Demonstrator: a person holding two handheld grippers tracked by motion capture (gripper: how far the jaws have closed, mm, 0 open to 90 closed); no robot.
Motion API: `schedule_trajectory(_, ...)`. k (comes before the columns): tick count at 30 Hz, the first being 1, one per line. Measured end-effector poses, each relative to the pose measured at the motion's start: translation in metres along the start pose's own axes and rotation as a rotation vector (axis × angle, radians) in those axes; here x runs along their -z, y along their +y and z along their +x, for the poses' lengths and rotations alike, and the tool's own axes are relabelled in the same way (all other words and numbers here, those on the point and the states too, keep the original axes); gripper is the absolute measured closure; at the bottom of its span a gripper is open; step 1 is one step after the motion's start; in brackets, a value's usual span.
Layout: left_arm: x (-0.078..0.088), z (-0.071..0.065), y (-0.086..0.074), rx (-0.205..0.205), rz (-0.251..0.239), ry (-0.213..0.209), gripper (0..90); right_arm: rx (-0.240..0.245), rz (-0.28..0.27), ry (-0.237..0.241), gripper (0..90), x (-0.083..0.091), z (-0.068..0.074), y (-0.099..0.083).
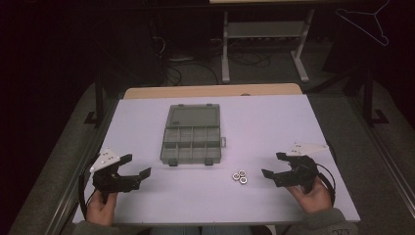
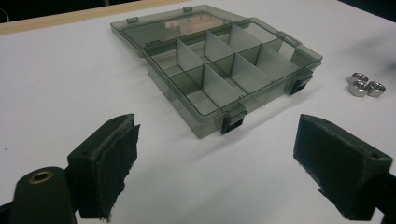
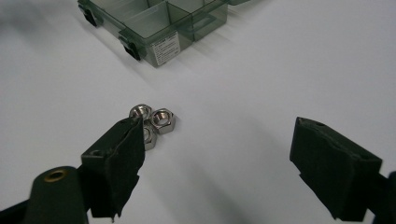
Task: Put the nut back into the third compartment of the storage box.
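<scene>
A smoky clear compartment box [image 1: 191,139] lies open in the middle of the white table [image 1: 274,122], its lid folded back and its cells [image 2: 219,77] bare. Three metal hex nuts [image 1: 240,176] sit clustered to the box's right front; they show in the left gripper view [image 2: 365,87] and close ahead in the right gripper view [image 3: 156,122]. My left gripper [image 1: 137,166] rests at the front left, jaws wide apart with nothing between them [image 2: 215,154]. My right gripper [image 1: 273,165] sits at the front right, open and pointing toward the nuts [image 3: 215,158].
The table's far wooden edge [image 1: 210,91] borders a dark floor with cables and a metal stand [image 1: 264,44]. A hand holds each gripper near the front edge. Bare tabletop lies on both sides of the box.
</scene>
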State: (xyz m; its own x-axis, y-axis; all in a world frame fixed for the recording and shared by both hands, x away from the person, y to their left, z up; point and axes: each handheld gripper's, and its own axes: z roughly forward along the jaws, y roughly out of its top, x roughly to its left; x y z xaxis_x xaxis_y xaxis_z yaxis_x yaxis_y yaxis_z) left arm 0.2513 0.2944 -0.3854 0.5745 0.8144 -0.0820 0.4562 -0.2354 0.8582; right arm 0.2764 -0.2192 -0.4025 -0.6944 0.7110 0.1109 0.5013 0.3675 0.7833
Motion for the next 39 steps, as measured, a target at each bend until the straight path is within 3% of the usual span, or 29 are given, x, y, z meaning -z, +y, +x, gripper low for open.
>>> schedule_trajectory(6, 0.000, 0.001, 0.000, 0.000, 0.006, 0.002, 12.8, 0.041, 0.043, 0.019, 21.9, -0.009, 0.003, 0.015)
schedule_trajectory(11, 0.000, 0.001, 0.000, 0.001, -0.002, 0.002, 12.8, 0.098, 0.123, 0.053, 30.9, -0.026, 0.009, 0.027)
schedule_trajectory(22, -0.001, 0.001, 0.000, 0.007, -0.008, -0.002, 12.8, 0.122, 0.251, 0.118, 45.6, -0.053, 0.005, 0.035)
schedule_trajectory(26, -0.001, 0.001, 0.001, 0.012, -0.004, -0.005, 12.8, 0.153, 0.302, 0.140, 49.6, -0.066, 0.007, 0.036)
schedule_trajectory(39, -0.002, 0.002, 0.001, 0.011, -0.002, -0.009, 12.8, 0.232, 0.365, 0.181, 54.8, -0.088, 0.012, 0.034)
